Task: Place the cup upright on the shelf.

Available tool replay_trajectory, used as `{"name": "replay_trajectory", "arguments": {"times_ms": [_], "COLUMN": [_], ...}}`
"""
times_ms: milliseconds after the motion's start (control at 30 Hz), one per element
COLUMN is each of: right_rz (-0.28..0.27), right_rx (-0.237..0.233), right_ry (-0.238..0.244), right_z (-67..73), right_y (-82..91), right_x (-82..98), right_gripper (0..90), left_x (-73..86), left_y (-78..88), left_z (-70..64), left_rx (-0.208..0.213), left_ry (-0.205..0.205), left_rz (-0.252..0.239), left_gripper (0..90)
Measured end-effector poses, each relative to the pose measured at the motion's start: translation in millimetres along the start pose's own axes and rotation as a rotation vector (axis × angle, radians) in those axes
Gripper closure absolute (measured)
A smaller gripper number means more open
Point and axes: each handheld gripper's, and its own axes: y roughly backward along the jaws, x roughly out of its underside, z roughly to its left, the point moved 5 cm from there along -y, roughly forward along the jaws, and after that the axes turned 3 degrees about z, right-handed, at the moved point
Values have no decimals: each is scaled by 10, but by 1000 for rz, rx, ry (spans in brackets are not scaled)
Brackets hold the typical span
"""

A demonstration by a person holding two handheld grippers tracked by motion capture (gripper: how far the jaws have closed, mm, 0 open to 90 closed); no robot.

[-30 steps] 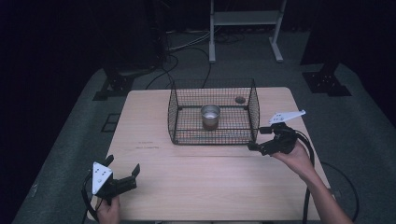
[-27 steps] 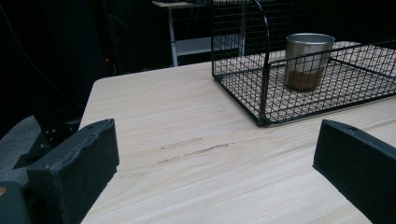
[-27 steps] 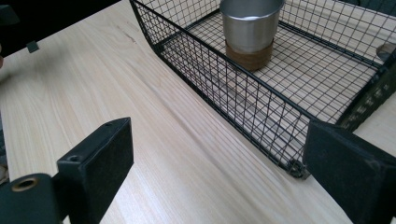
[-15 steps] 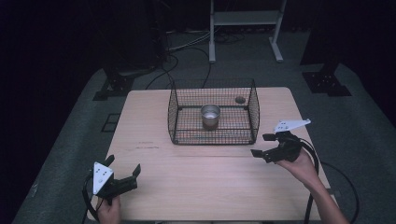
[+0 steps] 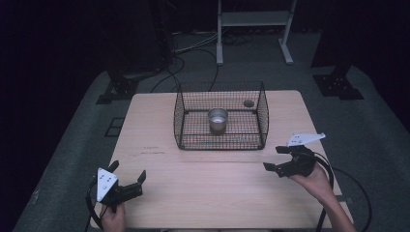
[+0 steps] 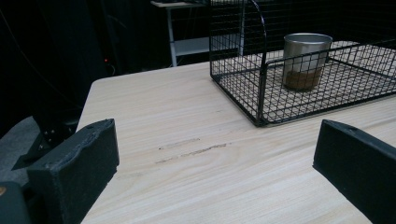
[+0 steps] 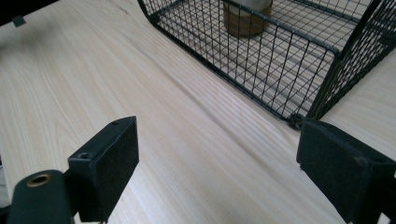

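A black wire basket (image 5: pixel 263 116) (image 6: pixel 261 88) (image 7: pixel 327 88) stands at the back middle of the wooden table (image 5: pixel 217 179). Inside it sits a metal cup (image 5: pixel 218 119) (image 6: pixel 304 60) (image 7: pixel 245 21), upright. My left gripper (image 5: pixel 128 173) (image 6: pixel 215 177) rests near the table's front left corner, open with nothing between its jaws. My right gripper (image 5: pixel 275 158) (image 7: pixel 217 172) hovers at the right of the table, just in front of the basket's near right corner, open and empty.
A small dark round object (image 5: pixel 248 103) lies inside the basket at its far right. Cables trail from both grippers over the table's front edge. Beyond the table stand a white frame (image 5: pixel 254 29) and dark stand bases (image 5: pixel 337 86) on the grey floor.
My right gripper has drawn back from the basket's right front corner toward the front right of the table. The left gripper has stayed still.
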Motion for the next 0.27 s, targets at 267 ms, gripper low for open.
{"name": "replay_trajectory", "arguments": {"times_ms": [267], "right_rz": [-23], "right_rx": [13], "right_ry": [14], "right_z": [214], "right_y": [91], "right_x": [290], "right_gripper": [125], "left_x": [-4], "left_y": [20], "left_z": [15], "left_rx": [-8], "left_ry": [10], "left_rz": [-7], "left_gripper": [0]}}
